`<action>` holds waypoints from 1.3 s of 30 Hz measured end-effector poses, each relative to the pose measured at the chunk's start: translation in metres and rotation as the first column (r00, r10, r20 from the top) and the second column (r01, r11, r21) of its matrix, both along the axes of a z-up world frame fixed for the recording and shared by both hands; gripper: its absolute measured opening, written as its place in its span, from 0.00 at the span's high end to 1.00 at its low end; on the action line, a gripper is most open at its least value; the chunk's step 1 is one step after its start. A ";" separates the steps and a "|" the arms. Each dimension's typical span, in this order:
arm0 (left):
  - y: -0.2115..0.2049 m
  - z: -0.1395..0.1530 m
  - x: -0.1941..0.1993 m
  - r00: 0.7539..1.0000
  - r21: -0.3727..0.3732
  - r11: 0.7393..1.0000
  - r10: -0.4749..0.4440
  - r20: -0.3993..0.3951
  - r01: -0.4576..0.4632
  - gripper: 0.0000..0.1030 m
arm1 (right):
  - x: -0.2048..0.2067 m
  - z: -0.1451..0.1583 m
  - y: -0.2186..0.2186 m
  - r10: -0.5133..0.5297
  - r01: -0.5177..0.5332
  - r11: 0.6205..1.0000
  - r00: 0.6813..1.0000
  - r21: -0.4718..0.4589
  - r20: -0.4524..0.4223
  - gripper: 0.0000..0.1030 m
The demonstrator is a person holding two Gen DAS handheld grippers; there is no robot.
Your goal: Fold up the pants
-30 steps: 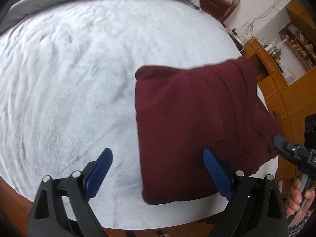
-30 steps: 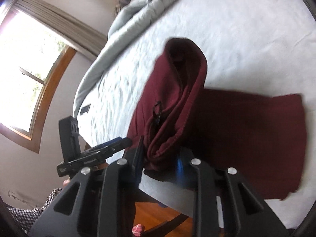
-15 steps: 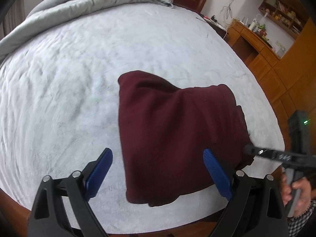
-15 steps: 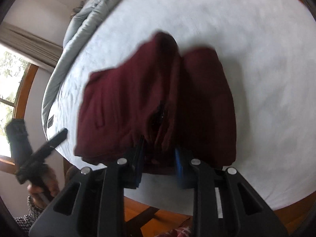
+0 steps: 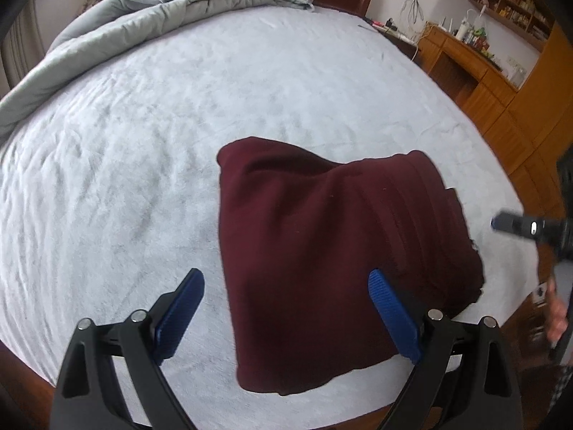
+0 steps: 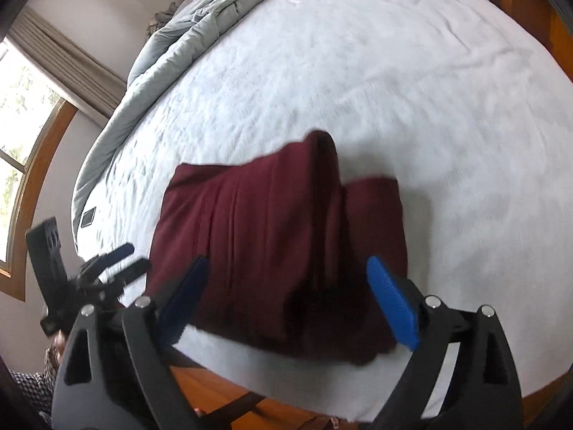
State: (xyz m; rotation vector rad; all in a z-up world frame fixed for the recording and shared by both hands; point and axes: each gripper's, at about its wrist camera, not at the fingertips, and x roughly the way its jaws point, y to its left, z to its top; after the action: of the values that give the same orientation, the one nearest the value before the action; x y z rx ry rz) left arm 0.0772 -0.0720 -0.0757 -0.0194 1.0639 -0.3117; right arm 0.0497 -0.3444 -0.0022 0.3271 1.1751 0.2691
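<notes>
The left tongs (image 5: 286,308) are standing wide with nothing between their blue pads (image 5: 392,313), hovering over the near edge of the folded maroon pants (image 5: 333,251), and the right tongs (image 6: 286,297) are likewise gaping wide and gripping nothing above the same bundle. The pants are lying folded near the foot edge of the bed (image 5: 143,143) on its pale grey sheet, while a crumpled grey duvet (image 5: 161,10) is lying heaped along the far side

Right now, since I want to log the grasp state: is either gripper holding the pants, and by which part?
Nothing is held. The left gripper and right gripper both stand open above the folded maroon pants, which lie free on the bed.
</notes>
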 end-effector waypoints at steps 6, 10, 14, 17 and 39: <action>0.001 -0.005 0.004 1.000 0.031 0.999 -0.005 0.010 0.004 0.09 | 0.041 -0.025 0.017 0.006 -0.006 1.000 0.999 -0.019 -0.050 0.13; 0.003 -0.007 0.005 1.000 0.030 1.000 0.003 0.007 -0.003 0.09 | 0.050 -0.044 0.020 0.002 -0.001 1.000 0.996 0.015 -0.091 0.11; 0.002 -0.006 0.005 1.000 0.059 0.998 0.003 0.017 -0.004 0.09 | 0.048 -0.048 0.034 0.049 -0.052 0.998 0.995 -0.039 -0.082 0.11; 0.002 -0.006 0.005 1.000 0.066 0.998 0.002 0.021 -0.004 0.09 | 0.047 -0.048 0.045 0.100 -0.105 0.991 0.993 -0.084 -0.061 0.13; -0.003 -0.005 0.009 1.000 0.080 0.997 -0.001 0.014 0.000 0.09 | 0.024 -0.007 0.008 0.060 -0.059 0.997 0.998 0.039 -0.022 0.81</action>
State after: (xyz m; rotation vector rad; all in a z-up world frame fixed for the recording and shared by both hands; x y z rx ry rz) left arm 0.0866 -0.0749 -0.0805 0.0552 1.0619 -0.2690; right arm 0.0740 -0.3361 -0.0094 0.3299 1.2045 0.3416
